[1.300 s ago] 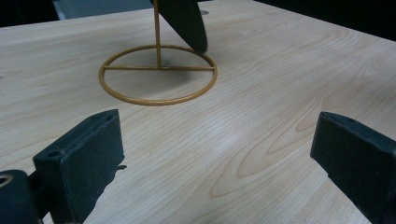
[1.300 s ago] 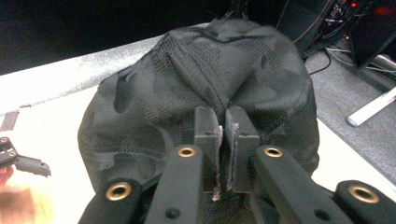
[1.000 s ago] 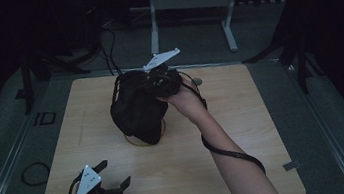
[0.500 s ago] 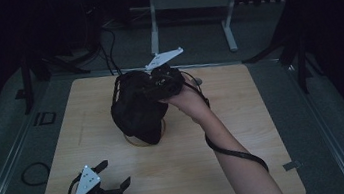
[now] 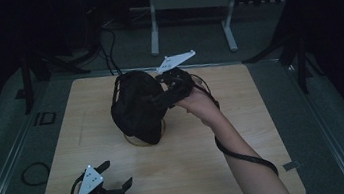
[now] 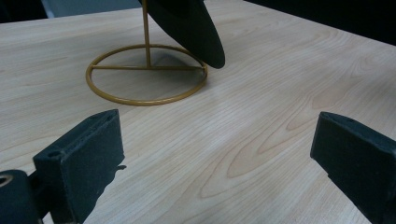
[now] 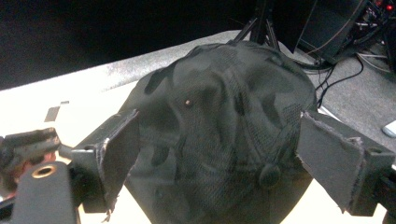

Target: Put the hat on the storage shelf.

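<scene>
The right tool (image 5: 160, 96), jaws just spread wide, brackets the black cap (image 5: 136, 107) on its gold stand (image 6: 147, 74) without pinching it. Draw it back straight so neither pad snags the mesh. The left tool (image 5: 115, 177) waits open near the table's (image 5: 247, 147) near left corner.

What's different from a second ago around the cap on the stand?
The right gripper has just been opening: its jaws now stand wide on either side of the black cap, pads off the fabric, so the cap has been let go. The hand itself has barely shifted. The cap hangs on the gold wire stand as before, and the left gripper rests open at the near edge of the table, unmoved.
</scene>
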Demonstrator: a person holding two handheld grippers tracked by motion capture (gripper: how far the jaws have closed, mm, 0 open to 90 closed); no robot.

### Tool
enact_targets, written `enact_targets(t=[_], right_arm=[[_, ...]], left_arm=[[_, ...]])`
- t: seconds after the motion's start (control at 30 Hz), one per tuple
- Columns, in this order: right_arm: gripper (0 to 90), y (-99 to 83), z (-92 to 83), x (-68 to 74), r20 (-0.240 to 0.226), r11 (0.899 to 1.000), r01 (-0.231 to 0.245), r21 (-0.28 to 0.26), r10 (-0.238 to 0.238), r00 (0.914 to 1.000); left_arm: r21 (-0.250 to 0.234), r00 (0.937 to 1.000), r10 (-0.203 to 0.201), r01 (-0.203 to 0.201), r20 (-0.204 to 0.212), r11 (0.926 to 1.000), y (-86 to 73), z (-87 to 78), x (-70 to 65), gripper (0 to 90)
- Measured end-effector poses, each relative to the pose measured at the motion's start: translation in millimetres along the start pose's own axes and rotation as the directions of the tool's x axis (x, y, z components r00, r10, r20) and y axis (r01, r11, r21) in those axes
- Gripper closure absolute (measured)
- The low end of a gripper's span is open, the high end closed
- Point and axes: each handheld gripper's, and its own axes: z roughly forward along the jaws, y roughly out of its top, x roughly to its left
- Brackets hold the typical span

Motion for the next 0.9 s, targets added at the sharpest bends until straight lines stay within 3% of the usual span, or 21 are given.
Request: enact_targets(t=[0.1,0.9], right_arm=[[13.7,-4.5,-4.9,2.1,-0.003,1.000,0.020,-0.023,-0.020,0.9998],[14.0,-57.0,-18.5,11.7,0.021,1.000,0.025,-0.013,-0.025,0.9995]], left_arm=[[0.003,1.0000,-0.002,0.002,0.000,1.0000,-0.5,0.2,0.1,3.1],[0.014,0.9999,0.010,-0.010,-0.008,0.9999,-0.8,0.7,-1.3,3.1]])
